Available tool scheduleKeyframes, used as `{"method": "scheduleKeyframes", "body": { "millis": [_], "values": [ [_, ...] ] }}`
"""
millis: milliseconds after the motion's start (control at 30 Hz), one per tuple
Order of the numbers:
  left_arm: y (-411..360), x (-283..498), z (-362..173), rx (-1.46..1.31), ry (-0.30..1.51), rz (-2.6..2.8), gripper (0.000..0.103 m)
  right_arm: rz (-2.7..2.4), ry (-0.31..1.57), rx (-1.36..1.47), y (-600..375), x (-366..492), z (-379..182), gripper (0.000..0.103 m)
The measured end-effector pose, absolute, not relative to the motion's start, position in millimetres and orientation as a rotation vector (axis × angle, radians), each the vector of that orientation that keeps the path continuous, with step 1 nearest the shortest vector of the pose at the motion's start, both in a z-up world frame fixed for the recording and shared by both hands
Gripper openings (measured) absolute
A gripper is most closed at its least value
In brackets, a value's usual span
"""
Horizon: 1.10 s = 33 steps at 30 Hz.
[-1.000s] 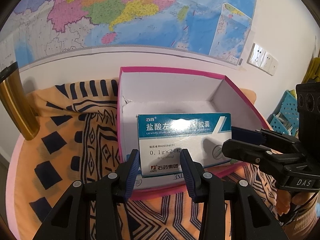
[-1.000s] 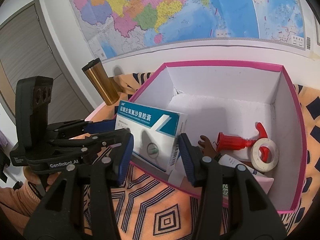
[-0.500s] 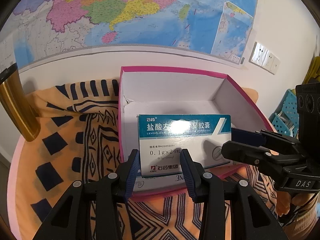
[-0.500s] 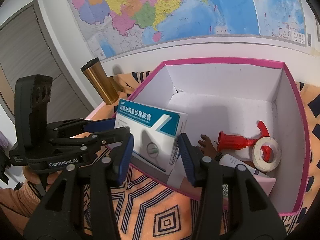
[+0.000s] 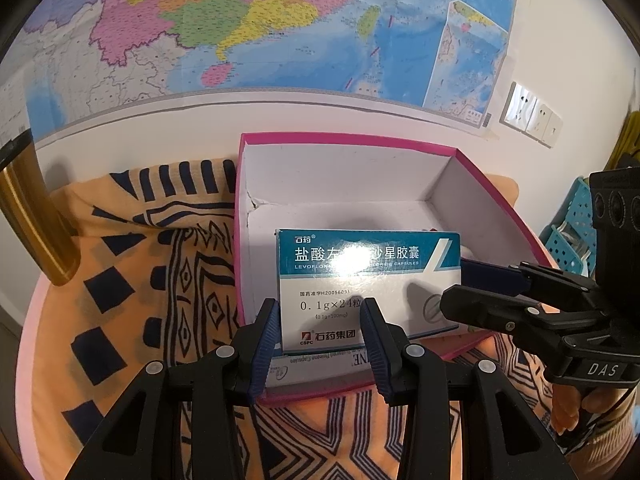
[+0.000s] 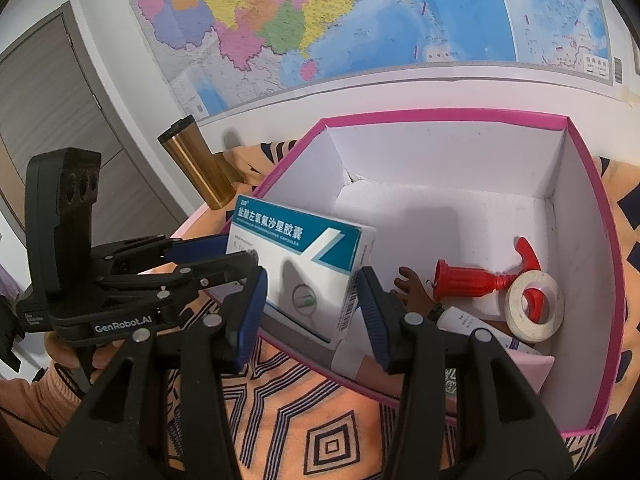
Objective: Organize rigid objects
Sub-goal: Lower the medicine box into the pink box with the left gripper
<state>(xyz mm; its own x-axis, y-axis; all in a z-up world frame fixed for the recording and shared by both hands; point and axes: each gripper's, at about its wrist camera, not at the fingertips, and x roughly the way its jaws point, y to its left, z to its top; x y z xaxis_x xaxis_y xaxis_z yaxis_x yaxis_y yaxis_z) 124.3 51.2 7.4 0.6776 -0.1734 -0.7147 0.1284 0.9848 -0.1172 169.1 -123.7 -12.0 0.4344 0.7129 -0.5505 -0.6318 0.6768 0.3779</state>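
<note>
the medicine box (image 5: 368, 280) stands tilted over the near left corner of the pink box (image 6: 592, 240), gripped at both ends: the left gripper (image 5: 320, 336) pinches one end, the right gripper (image 6: 310, 312) clamps the other. deeper in the pink box lie a red plastic piece (image 6: 472, 280), a tape roll (image 6: 534, 310) and a white tube (image 6: 472, 324). a gold tumbler (image 6: 200, 168) stands on the patterned cloth (image 5: 132, 280).
</note>
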Motion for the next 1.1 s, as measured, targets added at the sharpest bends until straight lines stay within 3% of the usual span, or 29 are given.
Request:
{"method": "scheduleKeyframes", "body": {
  "millis": [1100],
  "values": [
    [41.9, 151.3, 0.1, -0.073, 0.869, -0.183, 0.041, 0.804, 0.777, 0.133, -128.8, 185.0, -15.0, 0.049]
  ]
}}
